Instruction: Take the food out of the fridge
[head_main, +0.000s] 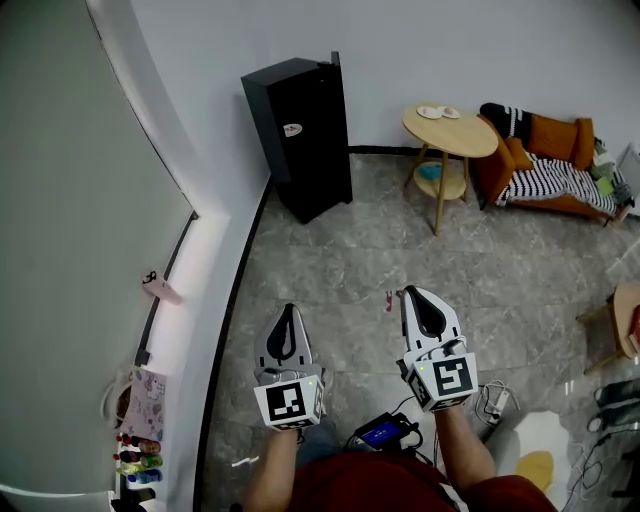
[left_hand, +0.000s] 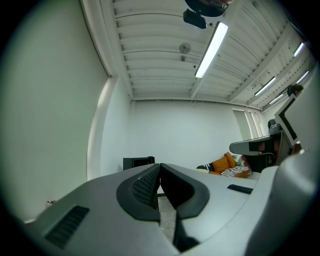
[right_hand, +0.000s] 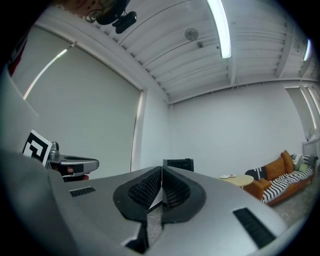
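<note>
Head view shows left hand-held gripper (head_main: 289, 313) and right hand-held gripper (head_main: 408, 296) closed.

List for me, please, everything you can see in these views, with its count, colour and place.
fridge: one, black, against the back wall, ahead of both grippers
round table: one, light wood, right of the fridge
plates: two, pale, on the table top
sofa: one, orange, with a black-and-white striped blanket, far right by the wall
device with a blue screen: one, black, on the floor between the grippers
floor: grey stone tiles
left gripper: one, grey with black pads, jaws shut, empty, low left of centre
right gripper: one, same colours, jaws shut, empty, beside the left gripper
</note>
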